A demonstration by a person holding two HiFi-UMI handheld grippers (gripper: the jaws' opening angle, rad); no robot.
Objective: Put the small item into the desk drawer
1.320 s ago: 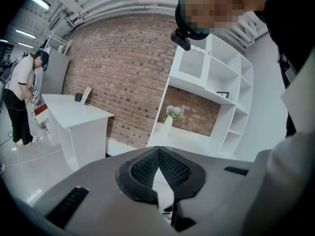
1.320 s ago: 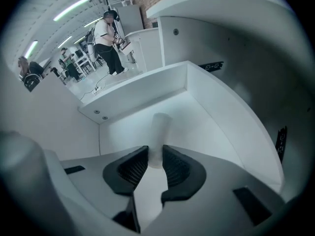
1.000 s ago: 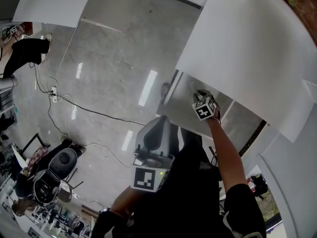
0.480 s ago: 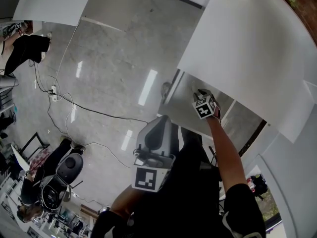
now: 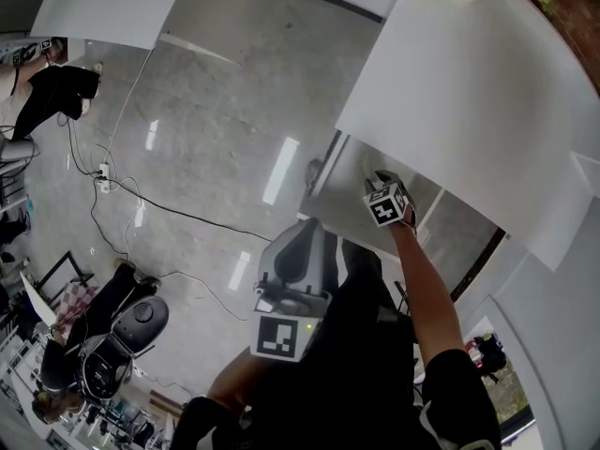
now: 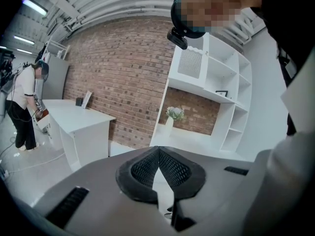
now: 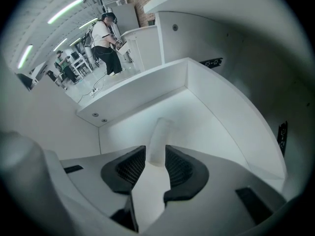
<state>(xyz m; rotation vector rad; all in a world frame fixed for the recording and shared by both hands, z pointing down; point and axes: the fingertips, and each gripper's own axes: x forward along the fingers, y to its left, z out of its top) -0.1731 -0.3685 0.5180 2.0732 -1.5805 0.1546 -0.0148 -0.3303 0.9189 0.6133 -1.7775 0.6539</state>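
The small item (image 7: 160, 137), a white tube, lies on the floor of the open white desk drawer (image 7: 211, 114). My right gripper (image 7: 155, 154) points steeply down into the drawer, and the tube's near end sits in the gap between its dark pads. The jaws have just been opening and stand apart, not pressing on the tube. In the head view the right gripper (image 5: 379, 180) reaches into the drawer (image 5: 339, 187) under the white desk top (image 5: 469, 101). My left gripper (image 5: 302, 229) hangs in front of my body, shut and empty; its pads (image 6: 172, 167) meet at the tip.
Cables (image 5: 141, 201) trail over the grey floor. A person (image 5: 52, 92) stands at the far left and an office chair (image 5: 127, 331) at the lower left. The left gripper view shows another white desk (image 6: 81, 121), a flower vase (image 6: 173, 117) and wall shelves (image 6: 221, 82).
Both grippers keep nearly the same place in the head view. The office chair and the person at the lower left have shifted to the right.
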